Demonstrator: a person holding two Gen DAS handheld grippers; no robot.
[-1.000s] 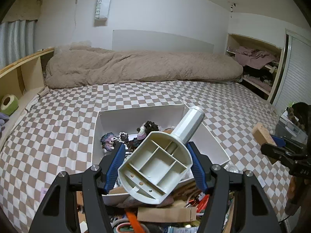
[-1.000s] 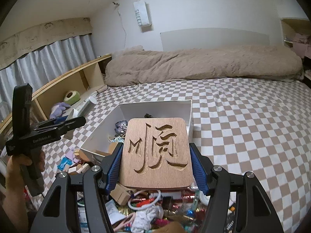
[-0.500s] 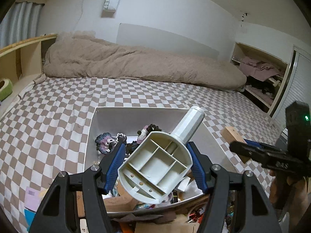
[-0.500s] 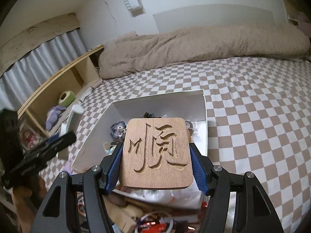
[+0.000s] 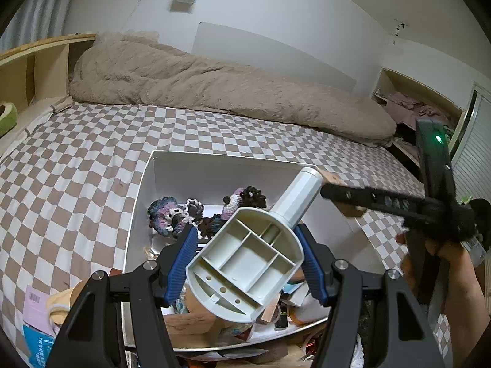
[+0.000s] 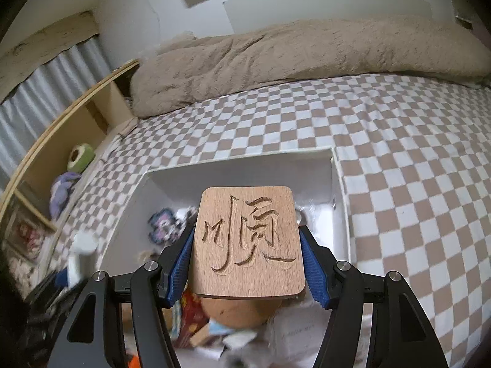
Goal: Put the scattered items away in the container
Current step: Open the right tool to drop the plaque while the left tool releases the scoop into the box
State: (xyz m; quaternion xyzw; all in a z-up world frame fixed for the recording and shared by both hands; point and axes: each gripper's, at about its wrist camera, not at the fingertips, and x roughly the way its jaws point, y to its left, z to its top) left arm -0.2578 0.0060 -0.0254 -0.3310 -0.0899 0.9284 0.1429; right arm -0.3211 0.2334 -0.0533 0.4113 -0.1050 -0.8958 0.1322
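Note:
My left gripper (image 5: 248,263) is shut on a pale plastic tool with a ribbed flat head and a round handle (image 5: 245,260), held over the white box (image 5: 144,190) on the checked bed. Crocheted toys (image 5: 172,214) lie inside the box. My right gripper (image 6: 247,260) is shut on a wooden plaque with a carved character (image 6: 248,239), also above the white box (image 6: 339,202). In the left wrist view the right gripper's black body (image 5: 429,190) and the person's hand (image 5: 442,263) reach in from the right.
A beige duvet (image 5: 214,82) lies along the bed's far side. Wooden shelves (image 6: 61,141) with soft toys run along the left. Loose papers, packets and cards (image 5: 40,312) are piled at the near edge around the box. Open shelves with clothes (image 5: 411,107) stand at the right.
Both grippers have moved forward and down over the white box, still holding their items. The right gripper has come in closer from the right in the left wrist view.

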